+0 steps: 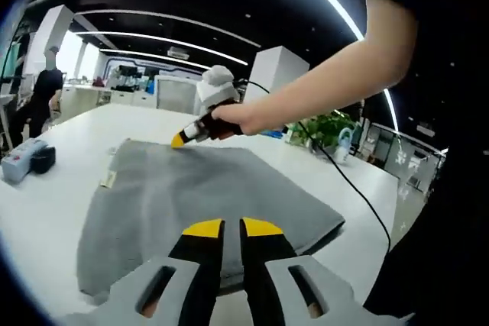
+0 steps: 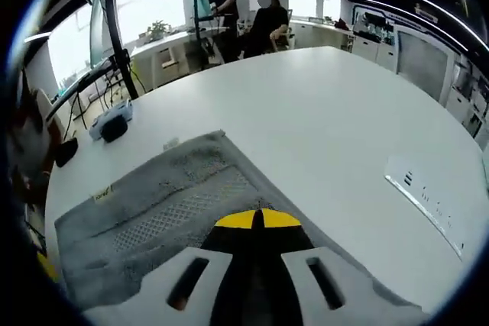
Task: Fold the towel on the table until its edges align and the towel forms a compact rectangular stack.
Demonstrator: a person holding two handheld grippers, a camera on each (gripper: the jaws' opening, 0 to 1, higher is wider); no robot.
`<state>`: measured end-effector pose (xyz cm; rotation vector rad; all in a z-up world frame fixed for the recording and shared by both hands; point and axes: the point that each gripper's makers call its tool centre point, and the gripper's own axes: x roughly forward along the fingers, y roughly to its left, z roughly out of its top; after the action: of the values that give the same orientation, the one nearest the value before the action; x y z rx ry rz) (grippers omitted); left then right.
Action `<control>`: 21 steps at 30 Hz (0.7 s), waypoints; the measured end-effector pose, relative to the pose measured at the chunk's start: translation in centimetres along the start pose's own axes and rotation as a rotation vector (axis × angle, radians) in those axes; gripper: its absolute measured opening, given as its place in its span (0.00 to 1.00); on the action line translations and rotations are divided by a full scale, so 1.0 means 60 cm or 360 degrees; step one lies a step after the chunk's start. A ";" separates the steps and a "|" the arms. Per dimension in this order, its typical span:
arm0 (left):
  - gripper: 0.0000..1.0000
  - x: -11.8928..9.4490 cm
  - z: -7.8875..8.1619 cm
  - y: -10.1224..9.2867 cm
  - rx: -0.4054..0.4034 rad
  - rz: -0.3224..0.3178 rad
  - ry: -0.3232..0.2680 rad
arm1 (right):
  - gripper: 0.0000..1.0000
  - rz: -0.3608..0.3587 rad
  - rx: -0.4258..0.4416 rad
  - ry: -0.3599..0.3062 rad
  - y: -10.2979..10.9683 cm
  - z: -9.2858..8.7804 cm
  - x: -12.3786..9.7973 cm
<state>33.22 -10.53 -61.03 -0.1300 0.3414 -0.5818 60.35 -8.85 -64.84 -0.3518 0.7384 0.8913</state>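
Observation:
A grey towel (image 1: 199, 188) lies flat on the white table (image 1: 46, 219), folded, with a small tag (image 1: 109, 179) on its left side. My left gripper (image 1: 231, 227) hovers over the towel's near edge, and a narrow gap shows between its yellow tips. A hand holds my right gripper (image 1: 178, 140) at the towel's far edge, tip down on the cloth. In the right gripper view the right gripper (image 2: 257, 219) has its tips closed together at the edge of the towel (image 2: 153, 211), close to a corner.
A grey device with a black item (image 1: 27, 159) sits at the table's left; it is the same device (image 2: 111, 121) beyond the towel. A cable (image 1: 359, 188) trails across the table on the right. A white label strip (image 2: 424, 196) lies on the table (image 2: 328, 112). People stand far behind.

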 end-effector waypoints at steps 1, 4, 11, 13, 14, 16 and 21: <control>0.09 0.013 0.000 -0.017 0.0040 -0.0033 0.0031 | 0.00 -0.0013 -0.0052 0.0038 -0.002 -0.005 -0.008; 0.09 0.035 -0.005 -0.046 0.0139 -0.0064 0.0092 | 0.00 -0.0037 -0.0232 0.0127 -0.026 -0.024 -0.034; 0.09 0.080 -0.039 -0.081 0.0317 -0.0051 0.0313 | 0.00 -0.0063 -0.0645 0.0228 -0.070 -0.060 -0.089; 0.10 0.091 -0.049 -0.084 0.0464 -0.0006 0.0406 | 0.00 -0.0057 -0.0674 0.0165 -0.081 -0.060 -0.094; 0.10 0.096 -0.055 -0.085 0.0560 0.0034 0.0461 | 0.00 -0.0016 -0.0607 0.0095 -0.084 -0.058 -0.091; 0.10 0.104 -0.059 -0.090 0.0634 0.0092 0.0493 | 0.00 0.0013 -0.0504 0.0022 -0.095 -0.060 -0.090; 0.10 0.113 -0.061 -0.092 0.0502 0.0206 0.0455 | 0.00 0.0155 -0.0665 -0.0002 -0.078 -0.086 -0.072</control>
<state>34.36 -18.99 -65.13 0.2795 0.5260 -0.5192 60.10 -17.02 -65.48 -0.6885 0.5676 1.1394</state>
